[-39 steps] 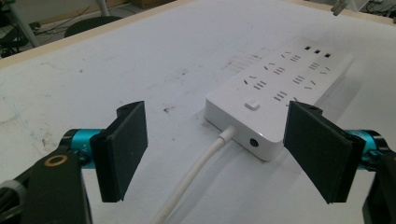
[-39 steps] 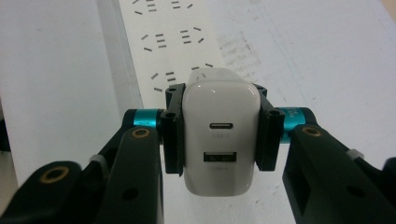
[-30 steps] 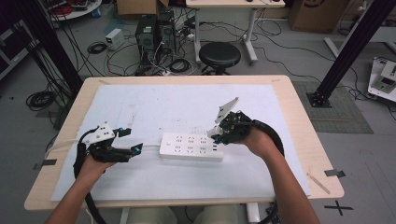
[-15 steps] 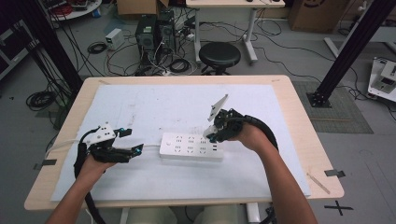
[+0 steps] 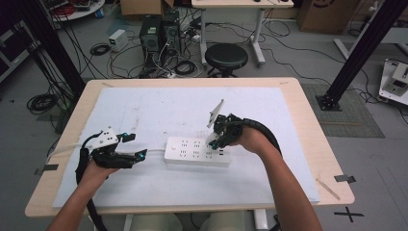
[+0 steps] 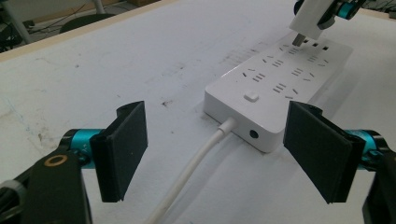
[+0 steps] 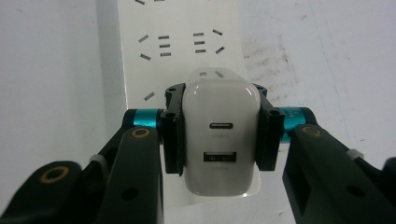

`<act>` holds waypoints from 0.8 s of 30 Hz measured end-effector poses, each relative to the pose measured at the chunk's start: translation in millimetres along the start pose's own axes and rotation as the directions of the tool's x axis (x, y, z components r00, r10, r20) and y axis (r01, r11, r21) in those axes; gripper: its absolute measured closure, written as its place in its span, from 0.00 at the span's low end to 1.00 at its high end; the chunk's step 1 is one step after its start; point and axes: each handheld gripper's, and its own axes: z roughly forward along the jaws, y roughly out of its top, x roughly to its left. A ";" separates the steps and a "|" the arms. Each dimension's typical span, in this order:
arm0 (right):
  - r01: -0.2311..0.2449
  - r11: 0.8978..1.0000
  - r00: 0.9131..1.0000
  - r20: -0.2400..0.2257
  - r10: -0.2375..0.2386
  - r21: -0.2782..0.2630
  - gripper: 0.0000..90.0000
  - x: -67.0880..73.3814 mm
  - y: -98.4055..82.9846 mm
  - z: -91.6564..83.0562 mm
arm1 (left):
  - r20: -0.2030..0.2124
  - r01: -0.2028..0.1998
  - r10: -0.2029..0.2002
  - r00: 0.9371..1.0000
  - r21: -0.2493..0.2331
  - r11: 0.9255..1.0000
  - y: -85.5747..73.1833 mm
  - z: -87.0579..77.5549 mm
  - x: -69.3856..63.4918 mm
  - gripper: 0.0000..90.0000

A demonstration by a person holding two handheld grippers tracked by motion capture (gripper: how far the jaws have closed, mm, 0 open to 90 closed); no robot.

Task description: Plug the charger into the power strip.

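Observation:
A white power strip [image 5: 197, 151] lies on the white mat, its cable [image 6: 187, 172] running toward my left gripper. My right gripper [image 5: 215, 140] is shut on a white USB charger [image 7: 219, 135], pads [image 7: 173, 135] pressing its two sides, held just above the strip's right end. In the left gripper view the charger [image 6: 309, 18] hangs over the far sockets with its metal prongs pointing down at the strip [image 6: 275, 88]. My left gripper [image 5: 132, 147] rests at the strip's left, open, jaws either side of the cable and touching nothing.
The white mat [image 5: 159, 110] covers most of the wooden table [image 5: 308, 115]. Beyond the far edge stand a black stool [image 5: 226, 57], computer boxes and tangled cables on the floor. A black frame post [image 5: 356, 53] rises at the right.
My right gripper has carried the charger leftward and down, closer over the strip's right end. The left gripper has stayed put.

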 end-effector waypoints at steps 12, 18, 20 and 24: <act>0.051 0.993 0.999 0.003 -0.052 0.106 0.70 2.5 17.7 9.2 | -0.004 0.007 -0.007 1.000 -0.011 1.000 -0.5 -0.3 1.7 0.24; 0.038 0.987 0.999 0.010 -0.040 0.154 0.71 3.5 25.6 10.9 | -0.002 0.012 -0.012 1.000 -0.017 1.000 -1.5 0.0 1.1 0.24; 0.030 0.986 0.999 0.015 -0.033 0.165 0.71 4.4 27.2 10.8 | 0.000 0.015 -0.015 1.000 -0.015 1.000 -1.9 0.4 0.9 0.24; 0.072 0.979 0.997 0.017 -0.077 0.191 0.71 6.6 32.6 12.6 | 0.002 0.015 -0.015 1.000 -0.011 1.000 -2.5 1.8 0.6 0.24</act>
